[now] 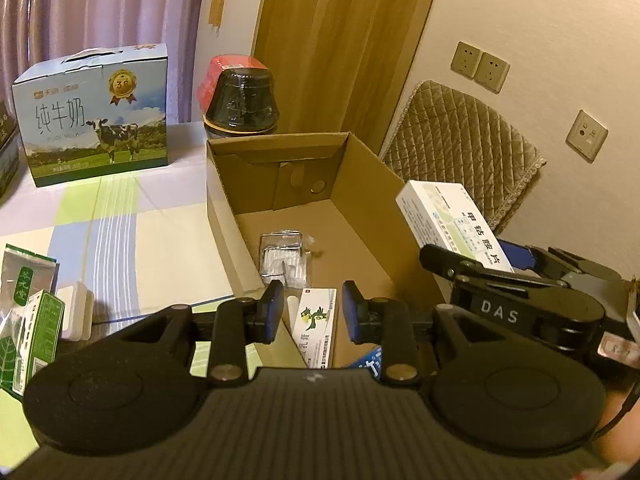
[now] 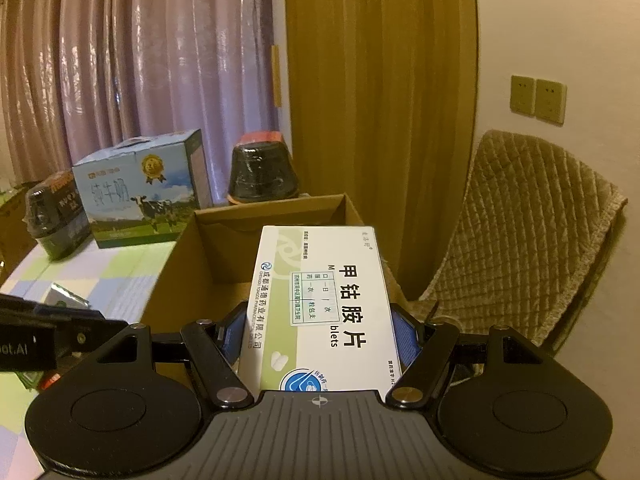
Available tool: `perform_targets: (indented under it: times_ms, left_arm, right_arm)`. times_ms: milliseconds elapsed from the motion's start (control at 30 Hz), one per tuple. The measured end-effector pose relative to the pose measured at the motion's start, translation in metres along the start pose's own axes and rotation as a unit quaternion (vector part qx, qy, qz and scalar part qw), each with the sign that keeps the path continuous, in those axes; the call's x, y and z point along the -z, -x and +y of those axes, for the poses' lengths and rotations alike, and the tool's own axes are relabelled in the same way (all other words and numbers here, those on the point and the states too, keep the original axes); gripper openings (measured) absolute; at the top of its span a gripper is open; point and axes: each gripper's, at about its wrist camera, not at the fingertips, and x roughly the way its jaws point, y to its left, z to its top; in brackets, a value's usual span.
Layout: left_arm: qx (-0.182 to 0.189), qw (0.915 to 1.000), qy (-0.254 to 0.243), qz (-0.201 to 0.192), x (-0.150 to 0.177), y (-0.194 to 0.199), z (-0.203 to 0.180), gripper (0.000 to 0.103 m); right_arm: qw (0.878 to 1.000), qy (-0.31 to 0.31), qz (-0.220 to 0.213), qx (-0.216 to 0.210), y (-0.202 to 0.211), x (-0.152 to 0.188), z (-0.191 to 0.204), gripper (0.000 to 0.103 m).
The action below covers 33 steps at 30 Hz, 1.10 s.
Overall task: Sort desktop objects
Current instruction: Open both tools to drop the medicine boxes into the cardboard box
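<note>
My right gripper (image 2: 320, 340) is clamping a flat white-and-green cardboard medicine box (image 2: 320, 304), blue pads pressing both long sides, the box jutting forward over the open brown cardboard carton (image 1: 360, 208). My left gripper (image 1: 313, 312) is hanging over that carton with its jaws slightly apart and nothing gripped; below the gap, a small white ointment box with a green dragon (image 1: 316, 324) is lying inside.

Checked pastel tablecloth (image 1: 132, 224), brown cardboard box (image 1: 360, 200)

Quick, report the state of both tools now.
Left tool: open a little, holding nothing.
Right tool: closed on the white medicine box.
</note>
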Motion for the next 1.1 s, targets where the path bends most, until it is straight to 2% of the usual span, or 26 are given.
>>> perform_targets:
  times_ms: [167,567,633,900,1100]
  left_arm:
    - [-0.006,1.0,0.0,-0.003,0.002,0.005,0.006,0.03]
    - [-0.019,0.9998,0.011,-0.005,0.02,0.027,0.018,0.033]
    - [-0.025,0.9996,0.01,-0.006,0.025,0.034,0.02,0.04]
    - [-0.038,0.999,0.024,-0.003,0.044,0.06,0.033,0.051]
    - [-0.049,0.9982,0.035,-0.004,0.058,0.085,0.045,0.068]
  right_arm:
    - [1.0,-0.014,-0.005,-0.002,0.002,-0.003,-0.002,0.074]
    - [1.0,-0.01,0.003,0.003,0.026,0.012,0.002,0.077]
    - [1.0,-0.011,0.005,0.0,0.031,0.014,0.005,0.077]
    - [1.0,0.005,0.013,-0.013,0.054,0.022,0.028,0.082]
    - [0.999,0.004,0.022,-0.025,0.07,0.027,0.046,0.087]
